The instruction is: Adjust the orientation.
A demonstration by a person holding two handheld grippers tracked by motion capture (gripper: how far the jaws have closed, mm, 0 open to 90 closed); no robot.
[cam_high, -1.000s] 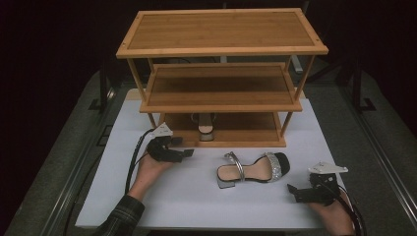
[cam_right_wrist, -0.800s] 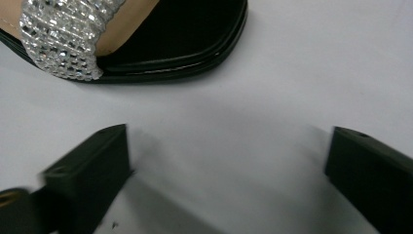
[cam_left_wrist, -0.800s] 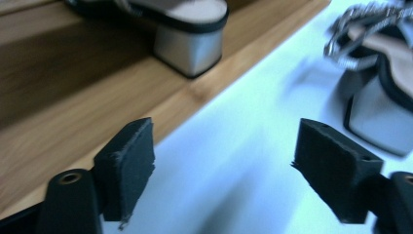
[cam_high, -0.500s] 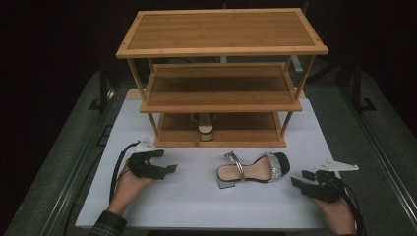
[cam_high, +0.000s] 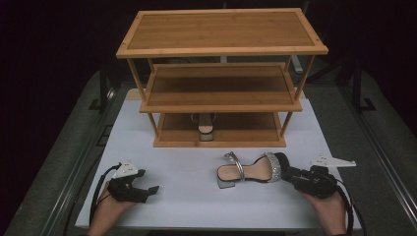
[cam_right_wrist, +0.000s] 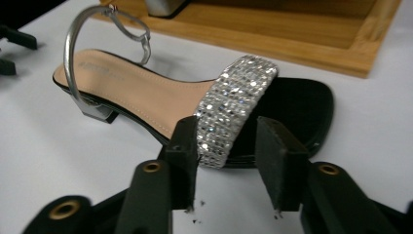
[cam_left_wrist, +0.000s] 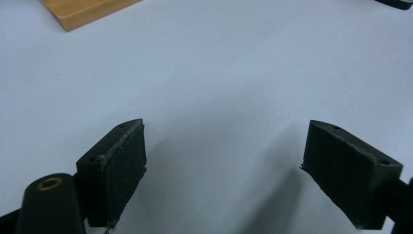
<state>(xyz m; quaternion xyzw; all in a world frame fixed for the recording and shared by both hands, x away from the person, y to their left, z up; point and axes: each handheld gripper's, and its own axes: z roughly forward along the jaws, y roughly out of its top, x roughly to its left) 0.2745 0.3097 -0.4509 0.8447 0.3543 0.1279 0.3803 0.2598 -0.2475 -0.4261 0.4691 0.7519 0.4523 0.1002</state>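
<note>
A sandal (cam_high: 248, 172) with a glittery strap (cam_right_wrist: 234, 107), tan insole and silver ankle loop lies on the white table top (cam_high: 187, 157), toe to the right. My right gripper (cam_high: 290, 173) is at its toe. Its jaws have just been closing and straddle the strap's near end (cam_right_wrist: 226, 141). One pad (cam_right_wrist: 182, 146) touches the strap; a gap shows at the other, so it stands open. My left gripper (cam_high: 150, 193) sits low at the table's near left, its jaws having just been opening, wide apart over bare table (cam_left_wrist: 224, 161).
A three-tier wooden rack (cam_high: 221, 49) stands at the back of the table. A second shoe (cam_high: 205, 127) sits on its bottom shelf (cam_right_wrist: 292, 34). A corner of the rack (cam_left_wrist: 83, 12) shows in the left gripper view. Black cables trail from both grippers.
My left hand has drawn back from near the rack to the near left of the table. My right gripper has moved in on the sandal's toe and its jaws have narrowed.
</note>
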